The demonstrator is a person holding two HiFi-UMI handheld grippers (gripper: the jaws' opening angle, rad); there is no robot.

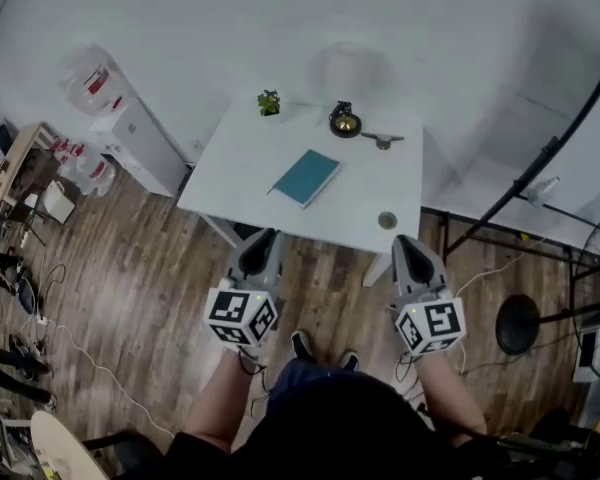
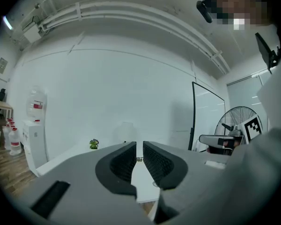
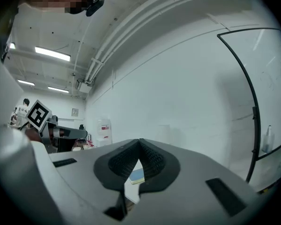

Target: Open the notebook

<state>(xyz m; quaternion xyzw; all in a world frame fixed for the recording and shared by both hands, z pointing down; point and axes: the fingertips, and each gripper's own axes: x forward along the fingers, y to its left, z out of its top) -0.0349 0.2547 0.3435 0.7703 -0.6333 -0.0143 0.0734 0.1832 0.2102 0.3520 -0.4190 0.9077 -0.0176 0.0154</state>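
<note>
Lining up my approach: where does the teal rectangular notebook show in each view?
Head view: the teal rectangular notebook lies closed, mid-table on the white table.
Left gripper view: not in sight.
Right gripper view: the notebook peeks through the gap below the jaws' touching tips.
Shared landmark: the white water dispenser.

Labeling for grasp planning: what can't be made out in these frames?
Notebook: head view, too small to tell spine from opening edge.
Right gripper view: right tool hides all but a sliver of it.
Left gripper view: left tool hides it fully.
Black and brass thing on the table: head view, too small to name.
</note>
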